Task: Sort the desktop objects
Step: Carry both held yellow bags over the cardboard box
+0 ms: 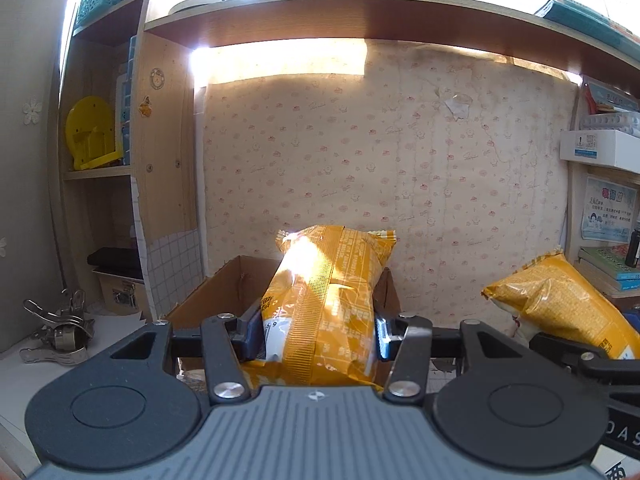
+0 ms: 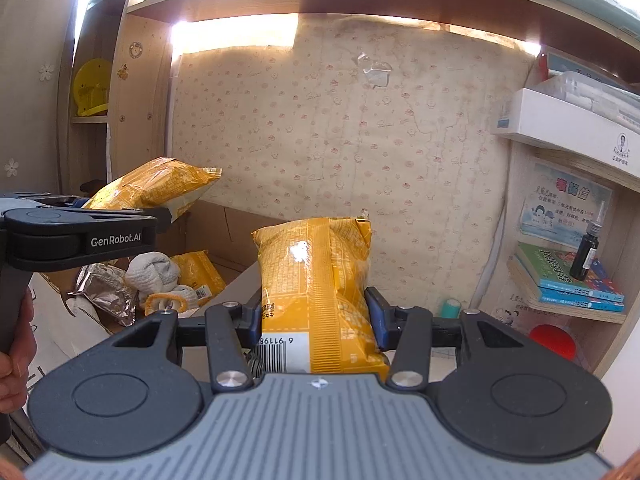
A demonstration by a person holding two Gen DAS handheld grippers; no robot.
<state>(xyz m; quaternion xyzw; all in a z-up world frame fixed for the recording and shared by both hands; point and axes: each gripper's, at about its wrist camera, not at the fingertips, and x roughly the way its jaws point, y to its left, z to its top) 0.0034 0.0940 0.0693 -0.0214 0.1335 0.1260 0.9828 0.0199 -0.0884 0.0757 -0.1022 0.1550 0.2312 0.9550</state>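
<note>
The left gripper (image 1: 318,332) pinches a yellow packet (image 1: 328,300) between both fingers, above an open cardboard box (image 1: 224,292). At 3 o'clock a second yellow packet (image 1: 560,304) is held by the right gripper (image 1: 560,344). Metal clips (image 1: 60,328) lie at 9 o'clock.

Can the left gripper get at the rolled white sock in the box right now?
Probably not. The left gripper is shut on a yellow snack bag, so its fingers are full. The white sock lies in the cardboard box among other packets; the bag must go first.
</note>
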